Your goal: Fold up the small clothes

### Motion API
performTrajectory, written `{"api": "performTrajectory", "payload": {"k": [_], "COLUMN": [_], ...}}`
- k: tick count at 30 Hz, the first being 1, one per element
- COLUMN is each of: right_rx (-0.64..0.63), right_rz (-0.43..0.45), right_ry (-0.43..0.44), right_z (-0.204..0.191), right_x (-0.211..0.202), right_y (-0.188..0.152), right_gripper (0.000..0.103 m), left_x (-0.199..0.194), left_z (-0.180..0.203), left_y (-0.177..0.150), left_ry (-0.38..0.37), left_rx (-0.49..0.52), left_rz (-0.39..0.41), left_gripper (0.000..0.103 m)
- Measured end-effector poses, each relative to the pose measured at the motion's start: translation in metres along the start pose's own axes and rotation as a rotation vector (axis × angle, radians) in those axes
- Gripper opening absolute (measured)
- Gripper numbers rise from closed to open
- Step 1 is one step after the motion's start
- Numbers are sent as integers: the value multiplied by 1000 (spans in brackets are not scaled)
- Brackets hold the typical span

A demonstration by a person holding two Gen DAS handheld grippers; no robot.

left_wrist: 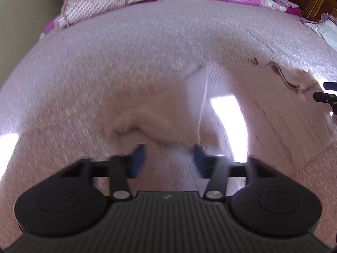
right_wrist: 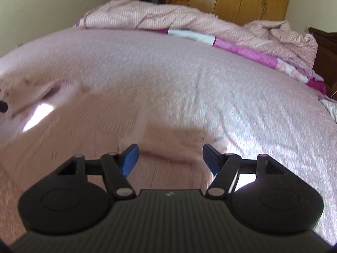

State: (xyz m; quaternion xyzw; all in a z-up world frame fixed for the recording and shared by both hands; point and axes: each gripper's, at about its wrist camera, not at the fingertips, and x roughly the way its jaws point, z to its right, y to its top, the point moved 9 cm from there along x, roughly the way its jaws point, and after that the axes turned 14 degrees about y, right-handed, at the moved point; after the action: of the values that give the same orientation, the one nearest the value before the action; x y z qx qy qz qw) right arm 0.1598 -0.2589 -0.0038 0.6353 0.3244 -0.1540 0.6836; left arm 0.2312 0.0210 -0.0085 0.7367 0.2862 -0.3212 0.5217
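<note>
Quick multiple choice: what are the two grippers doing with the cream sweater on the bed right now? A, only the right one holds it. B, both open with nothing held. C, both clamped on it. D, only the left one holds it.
B: the left gripper and right gripper both have their jaws spread apart with nothing between them, above the sweater lying on the bed.

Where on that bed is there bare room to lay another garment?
Free: the pink bedspread between the cream knit garment and the rumpled pink striped quilt, and right of the right claw. Crowded: the garment's patch by the left claw.
</note>
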Motion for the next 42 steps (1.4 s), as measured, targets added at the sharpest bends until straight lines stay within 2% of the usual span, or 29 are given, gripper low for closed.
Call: {"api": "performTrajectory", "payload": {"k": [1, 3, 5, 9, 14, 18, 20, 25, 30, 32, 34, 35, 37, 40, 42], "right_rx": [12, 33, 32, 40, 125, 256, 285, 280, 267, 241, 218, 215, 240, 269, 265], "right_rz": [-20, -44, -72, -56, 12, 92, 104, 110, 133, 111, 82, 63, 36, -35, -11], "right_ry": [13, 57, 76, 68, 37, -58, -94, -100, -41, -5, -4, 3, 17, -47, -47], "right_z": [-1, -5, -8, -7, 13, 48, 61, 67, 60, 55, 52, 52, 55, 67, 71], "right_x": [0, 0, 5, 17, 32, 36, 36, 25, 14, 18, 25, 31, 44, 65, 70], "right_y": [-5, -16, -24, -18, 7, 25, 29, 22, 16, 19, 20, 21, 19, 9, 8], "right_gripper": [51, 35, 31, 31, 31, 32, 33, 33, 33, 33, 33, 33, 33, 32, 33], "left_x": [3, 7, 12, 20, 36, 49, 52, 56, 50, 49, 47, 46, 47, 49, 47], "left_z": [2, 5, 7, 5, -20, -48, -62, -84, -81, -75, -66, -64, -57, -52, -52], "left_y": [-5, -9, -7, 12, 44, 59, 64, 64, 51, 44, 38, 36, 31, 27, 27], "left_ry": [-8, -3, 5, -4, 60, 114, 136, 157, 113, 106, 95, 93, 102, 125, 123], "left_rx": [-2, 10, 8, -45, -159, -259, -298, -352, -356, -342, -325, -318, -297, -267, -272], "left_rz": [-9, 4, 28, 64, 97, 82, 79, 54, 20, 0, -6, -11, -22, -17, -23], "left_gripper": [32, 26, 26, 26, 26, 26, 26, 27, 27, 27, 28, 31, 46, 49, 51]}}
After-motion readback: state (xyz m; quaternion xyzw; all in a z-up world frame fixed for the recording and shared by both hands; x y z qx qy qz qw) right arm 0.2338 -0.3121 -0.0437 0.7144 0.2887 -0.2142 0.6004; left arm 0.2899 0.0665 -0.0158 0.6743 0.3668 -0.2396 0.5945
